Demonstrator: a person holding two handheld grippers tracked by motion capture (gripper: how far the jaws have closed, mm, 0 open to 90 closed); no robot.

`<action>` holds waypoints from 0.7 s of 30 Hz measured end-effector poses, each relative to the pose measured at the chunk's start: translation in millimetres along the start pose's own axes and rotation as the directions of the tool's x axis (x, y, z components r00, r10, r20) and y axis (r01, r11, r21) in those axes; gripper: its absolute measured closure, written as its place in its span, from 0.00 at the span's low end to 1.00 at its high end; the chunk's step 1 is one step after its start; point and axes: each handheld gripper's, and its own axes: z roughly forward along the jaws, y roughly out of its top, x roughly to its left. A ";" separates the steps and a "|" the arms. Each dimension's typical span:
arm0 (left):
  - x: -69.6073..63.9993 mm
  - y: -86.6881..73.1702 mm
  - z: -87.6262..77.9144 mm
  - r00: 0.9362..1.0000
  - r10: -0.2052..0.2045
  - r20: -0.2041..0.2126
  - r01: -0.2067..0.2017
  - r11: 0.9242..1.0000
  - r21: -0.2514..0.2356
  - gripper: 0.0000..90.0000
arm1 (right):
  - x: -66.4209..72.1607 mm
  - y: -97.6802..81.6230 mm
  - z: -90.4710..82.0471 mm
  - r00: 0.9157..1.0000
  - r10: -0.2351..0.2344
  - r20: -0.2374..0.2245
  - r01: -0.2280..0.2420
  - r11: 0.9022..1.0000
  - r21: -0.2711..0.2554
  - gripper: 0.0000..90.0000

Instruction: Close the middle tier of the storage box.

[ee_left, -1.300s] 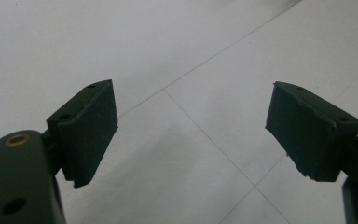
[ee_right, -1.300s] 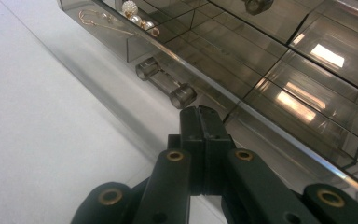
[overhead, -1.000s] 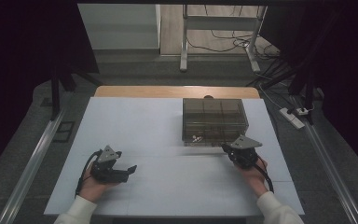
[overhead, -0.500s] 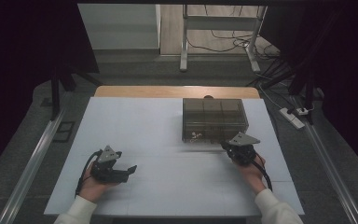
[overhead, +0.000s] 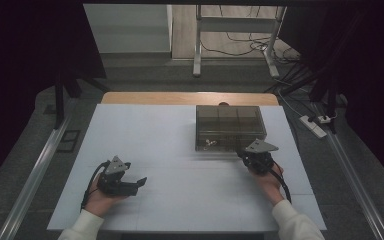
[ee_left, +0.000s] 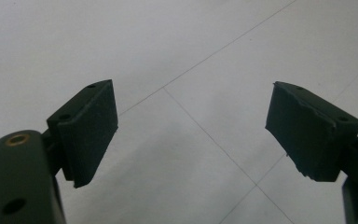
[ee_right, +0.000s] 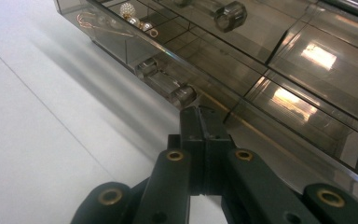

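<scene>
Judging by the drawers sitting flush in the smoky box (overhead: 230, 127), nothing is opened yet: the right gripper (ee_right: 200, 122) noses in with jaws pressed together and empty, the left gripper (ee_left: 191, 135) spread wide over bare table (overhead: 180, 195).

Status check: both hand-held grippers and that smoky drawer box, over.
Left hand-held gripper open, over bare table. Right hand-held gripper shut, empty, tips at drawer box knob. Nothing in the way.
</scene>
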 end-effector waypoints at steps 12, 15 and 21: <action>-0.3 -0.1 0.5 1.000 0.003 0.001 -0.003 1.000 0.002 0.18 | -4.7 3.5 6.4 1.000 0.025 0.004 -0.025 1.000 -0.007 0.99; -0.4 0.0 0.4 1.000 0.004 0.001 -0.004 1.000 0.001 0.18 | -5.5 3.8 7.8 1.000 0.026 0.004 -0.025 1.000 -0.011 0.99; -0.2 0.0 0.6 1.000 0.005 0.001 -0.005 1.000 0.002 0.18 | -7.2 5.6 9.6 1.000 0.031 0.005 -0.031 0.999 -0.008 0.99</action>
